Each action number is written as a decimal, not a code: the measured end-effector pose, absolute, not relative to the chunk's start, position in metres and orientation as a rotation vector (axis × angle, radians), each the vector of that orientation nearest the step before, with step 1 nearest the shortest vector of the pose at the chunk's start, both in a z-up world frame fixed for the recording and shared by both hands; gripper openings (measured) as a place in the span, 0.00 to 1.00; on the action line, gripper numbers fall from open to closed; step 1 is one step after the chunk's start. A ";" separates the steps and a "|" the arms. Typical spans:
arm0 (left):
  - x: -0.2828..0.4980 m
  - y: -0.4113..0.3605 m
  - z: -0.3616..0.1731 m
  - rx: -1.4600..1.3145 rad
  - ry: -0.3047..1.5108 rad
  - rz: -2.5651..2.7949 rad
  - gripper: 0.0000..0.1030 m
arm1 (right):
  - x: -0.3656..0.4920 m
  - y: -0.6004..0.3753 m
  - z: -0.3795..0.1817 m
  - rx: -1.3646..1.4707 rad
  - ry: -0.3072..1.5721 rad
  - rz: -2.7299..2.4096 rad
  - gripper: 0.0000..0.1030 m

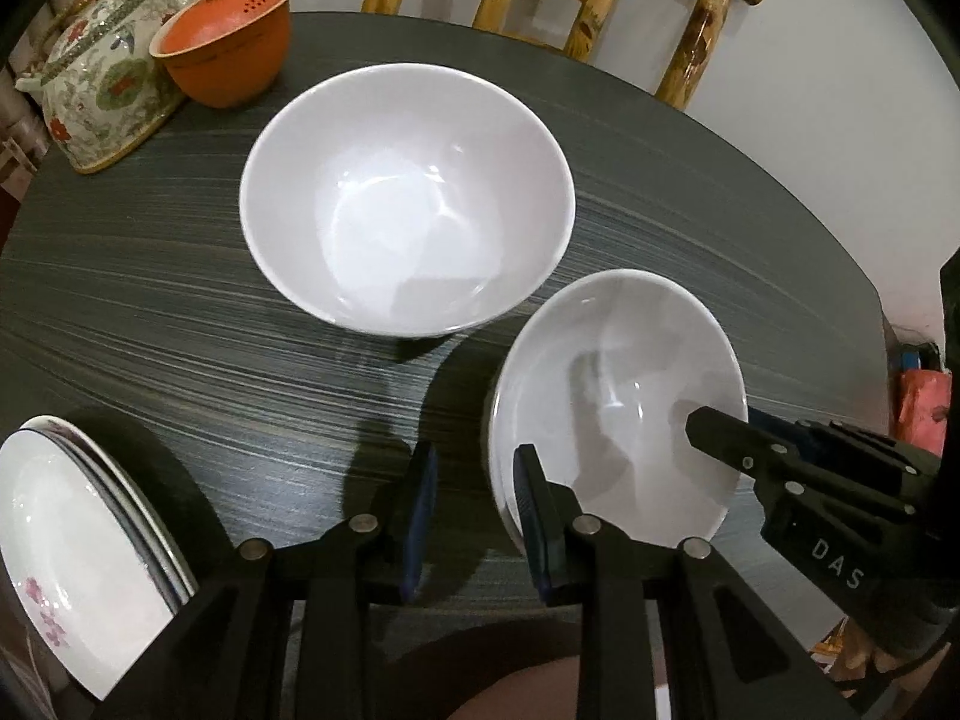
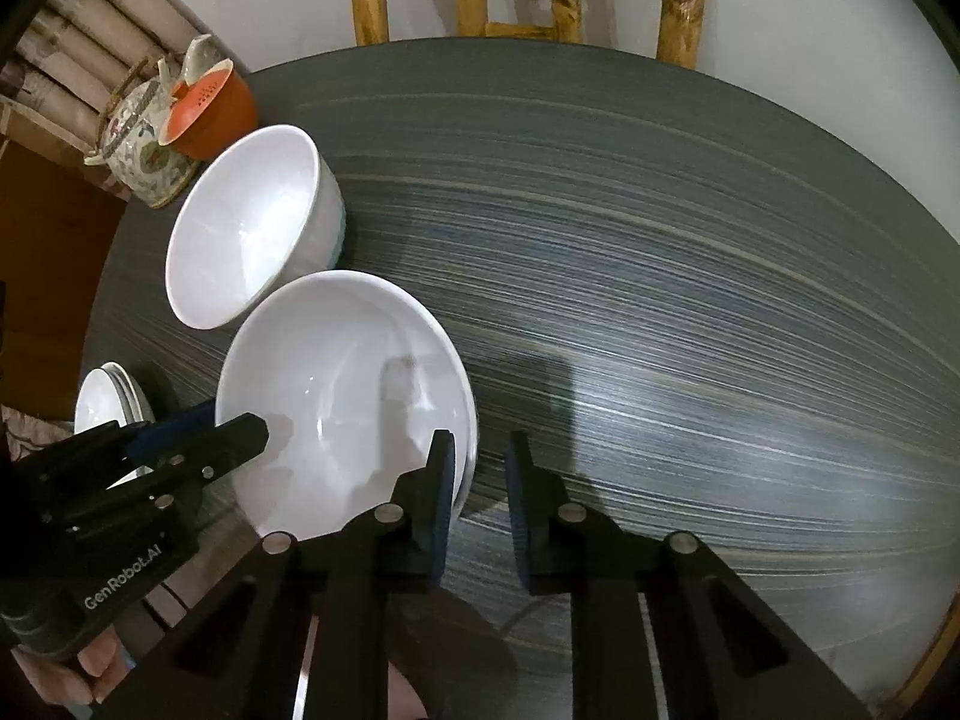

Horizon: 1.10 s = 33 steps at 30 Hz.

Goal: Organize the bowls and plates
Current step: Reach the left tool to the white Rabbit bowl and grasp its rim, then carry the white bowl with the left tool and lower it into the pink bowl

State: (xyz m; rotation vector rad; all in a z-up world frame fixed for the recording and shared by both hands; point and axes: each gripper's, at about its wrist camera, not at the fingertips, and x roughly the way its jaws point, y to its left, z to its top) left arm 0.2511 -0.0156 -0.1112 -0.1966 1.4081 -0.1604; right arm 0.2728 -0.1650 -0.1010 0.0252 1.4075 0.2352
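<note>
White bowl [image 1: 618, 396] rim sits between both jaws, grip unclear; left gripper [image 1: 474, 480] reads "GenRobot.AI", right gripper [image 2: 480, 462] "DAS".

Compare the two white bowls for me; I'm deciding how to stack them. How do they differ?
The far bowl is deeper and steep-walled; the near bowl is shallower. The far bowl stands free; the near bowl sits between both grippers. Both are plain glossy white, upright and empty.

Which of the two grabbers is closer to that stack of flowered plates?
The left gripper. The stack of plates lies just off its left side, while the right gripper sits beyond the shallow white bowl, on its far side from the plates.
</note>
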 end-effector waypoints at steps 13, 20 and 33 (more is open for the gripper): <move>0.262 -0.032 -0.117 -0.175 1.409 -0.189 0.10 | 0.273 -0.155 -0.105 -0.004 1.410 0.236 0.07; 0.255 -0.029 -0.101 -0.173 1.392 -0.205 0.10 | 0.267 -0.156 -0.099 0.005 1.405 0.224 0.08; 0.229 -0.031 -0.044 -0.136 1.315 -0.238 0.10 | 0.247 -0.162 -0.049 -0.008 1.340 0.210 0.08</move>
